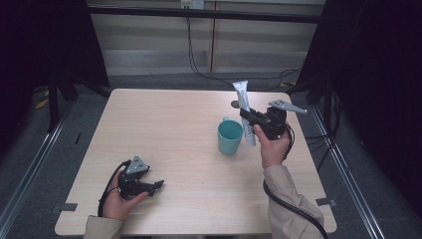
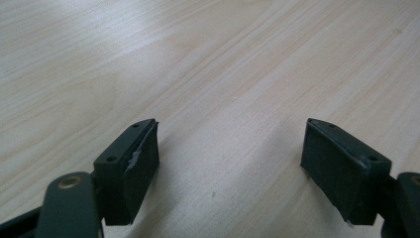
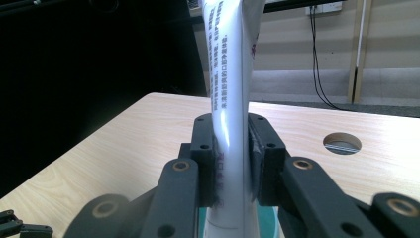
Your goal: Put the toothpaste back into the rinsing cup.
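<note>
A white tube (image 1: 244, 107) with printed text stands nearly upright in the air, its crimped end at the top. My right gripper (image 1: 247, 117) is shut on its middle, just right of a teal mug (image 1: 229, 137) that stands upright on the table. In the right gripper view the tube (image 3: 230, 99) rises between the two pads (image 3: 204, 148) and the mug's teal rim (image 3: 267, 223) peeks out below. My left gripper (image 1: 158, 185) rests low at the table's near left with its jaws wide apart; in its own view the left gripper (image 2: 230, 168) holds nothing over bare wood.
The light wooden table (image 1: 164, 129) has a round cable hole (image 1: 235, 104) behind the mug, the same cable hole (image 3: 341, 143) in the right gripper view. Black curtains flank both sides, and cables hang on the back wall.
</note>
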Tool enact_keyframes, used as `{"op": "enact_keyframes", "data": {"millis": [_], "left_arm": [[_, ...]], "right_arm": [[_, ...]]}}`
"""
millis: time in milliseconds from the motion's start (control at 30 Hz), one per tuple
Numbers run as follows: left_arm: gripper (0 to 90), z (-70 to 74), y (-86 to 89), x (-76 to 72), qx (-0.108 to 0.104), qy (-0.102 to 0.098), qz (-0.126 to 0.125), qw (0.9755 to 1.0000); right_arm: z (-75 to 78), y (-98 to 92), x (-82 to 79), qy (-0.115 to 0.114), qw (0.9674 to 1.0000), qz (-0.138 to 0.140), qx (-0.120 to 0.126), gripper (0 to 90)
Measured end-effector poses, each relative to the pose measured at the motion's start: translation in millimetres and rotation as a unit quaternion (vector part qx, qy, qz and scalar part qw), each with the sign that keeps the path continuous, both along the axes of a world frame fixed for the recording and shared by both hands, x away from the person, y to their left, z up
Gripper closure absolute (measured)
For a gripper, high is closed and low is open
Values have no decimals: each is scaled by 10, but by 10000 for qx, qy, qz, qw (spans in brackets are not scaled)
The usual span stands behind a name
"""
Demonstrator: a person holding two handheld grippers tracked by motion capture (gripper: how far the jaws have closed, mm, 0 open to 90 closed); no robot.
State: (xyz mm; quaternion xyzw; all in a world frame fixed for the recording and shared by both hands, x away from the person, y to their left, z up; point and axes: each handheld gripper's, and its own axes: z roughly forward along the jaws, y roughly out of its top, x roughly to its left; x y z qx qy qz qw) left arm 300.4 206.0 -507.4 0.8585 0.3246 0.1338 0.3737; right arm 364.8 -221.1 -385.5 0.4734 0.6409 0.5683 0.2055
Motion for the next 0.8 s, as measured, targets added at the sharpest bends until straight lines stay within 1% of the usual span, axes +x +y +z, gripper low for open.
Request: {"op": "enact_keyframes", "data": {"millis": [333,400,800], "left_arm": [[223,-2,0,1,-17,-1,-5,10000],[222,-2,0,1,-13,-1,-5,10000],[221,0,0,0,1,1,-3,10000]], "right_arm": [[-15,84,72,19,10000,33,-50,756],[-18,101,88,17,10000,47,-29,756],[-17,218,186,-52,9999,99,-18,755]]}}
